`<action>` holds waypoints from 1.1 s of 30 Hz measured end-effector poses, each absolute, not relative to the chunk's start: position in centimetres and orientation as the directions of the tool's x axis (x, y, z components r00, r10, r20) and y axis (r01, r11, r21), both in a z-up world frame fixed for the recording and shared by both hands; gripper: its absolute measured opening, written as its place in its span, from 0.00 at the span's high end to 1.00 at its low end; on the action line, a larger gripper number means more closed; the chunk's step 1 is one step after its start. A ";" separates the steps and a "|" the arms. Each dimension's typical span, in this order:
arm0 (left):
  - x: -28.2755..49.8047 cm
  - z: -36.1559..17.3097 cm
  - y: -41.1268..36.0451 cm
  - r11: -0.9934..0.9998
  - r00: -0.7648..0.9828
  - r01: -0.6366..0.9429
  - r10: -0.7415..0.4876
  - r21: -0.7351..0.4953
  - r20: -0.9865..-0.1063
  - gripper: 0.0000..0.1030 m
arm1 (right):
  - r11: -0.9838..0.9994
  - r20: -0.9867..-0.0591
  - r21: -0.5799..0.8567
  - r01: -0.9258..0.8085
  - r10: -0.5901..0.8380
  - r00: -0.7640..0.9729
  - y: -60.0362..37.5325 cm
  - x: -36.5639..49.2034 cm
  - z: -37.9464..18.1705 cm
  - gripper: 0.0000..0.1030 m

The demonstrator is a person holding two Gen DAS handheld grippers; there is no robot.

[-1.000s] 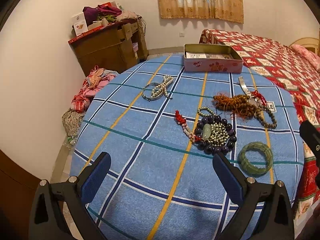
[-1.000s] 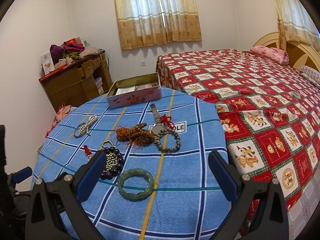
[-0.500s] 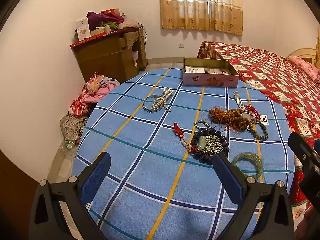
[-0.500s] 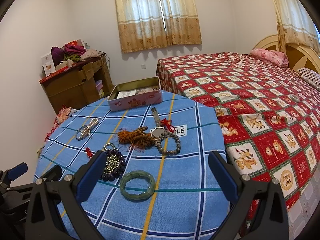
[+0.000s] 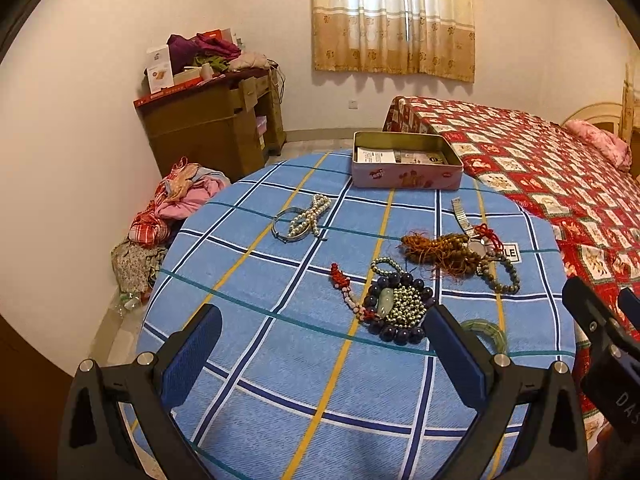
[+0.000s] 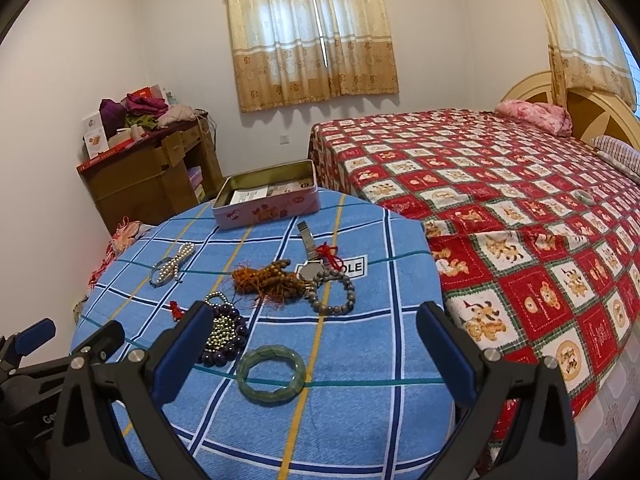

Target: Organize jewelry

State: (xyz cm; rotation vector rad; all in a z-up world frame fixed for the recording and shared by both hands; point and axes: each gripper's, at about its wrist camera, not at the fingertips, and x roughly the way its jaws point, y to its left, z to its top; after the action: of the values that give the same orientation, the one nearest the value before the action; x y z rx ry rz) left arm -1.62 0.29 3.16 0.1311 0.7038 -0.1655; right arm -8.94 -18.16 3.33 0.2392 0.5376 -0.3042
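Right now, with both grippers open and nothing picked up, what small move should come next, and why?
Probably lower the right gripper onto the green bangle. It lies flat, apart from the other pieces, nearest that gripper and roughly between its open jaws. The tin at the far edge is open to receive it. The left gripper hovers open too.

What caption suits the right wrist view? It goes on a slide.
Open right gripper above a green bangle on a blue checked table, bead bracelets and an open tin beyond.
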 end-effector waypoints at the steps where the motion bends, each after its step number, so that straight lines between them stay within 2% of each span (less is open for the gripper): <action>1: -1.5 3.0 0.2 0.978 0.747 0.197 -0.105 0.067 -0.657 0.01 | 0.928 -0.538 0.144 0.344 -0.218 0.814 -18.2 -8.9 3.2 0.00; 4: -0.9 2.1 0.2 0.975 0.721 0.213 -0.113 0.064 -0.684 0.01 | 0.931 -0.552 0.149 0.334 -0.202 0.809 -18.5 -8.7 2.6 0.02; 6: -0.3 1.4 0.7 0.977 0.705 0.205 -0.109 0.055 -0.701 0.01 | 0.931 -0.572 0.145 0.335 -0.197 0.796 -18.9 -8.4 2.0 0.14; 8: 0.3 0.5 1.3 0.978 0.682 0.203 -0.109 0.044 -0.723 0.01 | 0.931 -0.598 0.147 0.333 -0.184 0.780 -19.3 -8.2 1.3 0.33; 9: 0.9 -0.2 1.7 0.979 0.657 0.203 -0.115 0.029 -0.745 0.01 | 0.932 -0.618 0.155 0.328 -0.168 0.768 -19.6 -8.0 0.7 0.35; 13: 1.8 -2.0 2.6 0.974 0.592 0.220 -0.171 -0.045 -0.788 0.02 | 0.950 -0.691 0.164 0.264 -0.080 0.719 -19.3 -6.6 -1.5 0.35; 15: 2.0 -2.4 2.8 0.977 0.596 0.209 -0.160 -0.040 -0.787 0.02 | 0.959 -0.724 0.163 0.232 -0.043 0.688 -18.8 -5.7 -2.8 0.35; 24: 3.6 -3.1 4.4 0.978 0.589 0.182 -0.189 -0.099 -0.785 0.02 | 0.984 -0.767 0.070 0.162 -0.050 0.640 -17.4 -3.7 -4.8 0.36; 25: 3.7 -3.1 4.5 0.979 0.589 0.180 -0.184 -0.094 -0.787 0.02 | 0.986 -0.766 0.059 0.153 -0.054 0.640 -17.3 -3.5 -4.9 0.41; 26: 4.0 -3.1 4.6 0.981 0.592 0.176 -0.169 -0.078 -0.788 0.02 | 0.990 -0.771 0.041 0.135 -0.054 0.635 -17.1 -3.4 -5.1 0.53; 27: 4.1 -3.1 4.8 0.982 0.597 0.176 -0.160 -0.066 -0.786 0.02 | 0.992 -0.775 0.023 0.127 -0.063 0.629 -16.9 -3.3 -5.2 0.60; 29: 4.6 -3.0 5.1 0.982 0.606 0.181 -0.148 -0.046 -0.782 0.02 | 0.995 -0.772 -0.008 0.104 -0.072 0.631 -16.8 -3.1 -5.4 0.88; 33: 5.8 -2.6 6.6 0.982 0.604 0.177 -0.164 -0.070 -0.780 0.02 | 0.994 -0.771 0.034 0.101 -0.038 0.636 -17.5 -2.9 -5.2 0.90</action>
State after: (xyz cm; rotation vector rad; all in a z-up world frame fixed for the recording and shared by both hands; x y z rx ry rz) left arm 5.85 6.56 -2.61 0.0146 0.9013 -0.1974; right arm -2.94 -17.46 -5.24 0.0761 0.8784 -0.0795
